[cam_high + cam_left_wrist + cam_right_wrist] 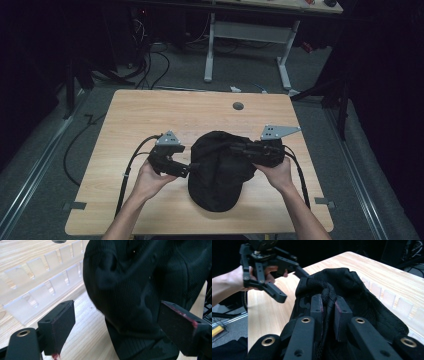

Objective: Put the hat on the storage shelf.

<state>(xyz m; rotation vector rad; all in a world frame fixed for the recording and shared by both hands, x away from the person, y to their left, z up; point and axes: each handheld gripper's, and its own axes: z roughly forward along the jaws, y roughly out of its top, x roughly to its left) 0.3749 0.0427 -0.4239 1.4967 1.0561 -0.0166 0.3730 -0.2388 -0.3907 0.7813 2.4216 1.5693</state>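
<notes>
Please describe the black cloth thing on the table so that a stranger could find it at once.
Start at the light wooden table. Near its front edge, between the two hand-held grippers, lies a black fabric bag, crumpled and ribbed. The right gripper pinches a fold of it, while the left gripper is open at its side.

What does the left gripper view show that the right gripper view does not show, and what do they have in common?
Left gripper view alone: the left gripper from behind, its jaws open on either side of the black cloth bag, and a clear plastic strip lying flat on the table.

Right gripper view alone: the right gripper shut on a rolled fold of the bag, and the person's left hand holding the open left gripper from the front.

Both share the black bag and the light wooden table.
</notes>
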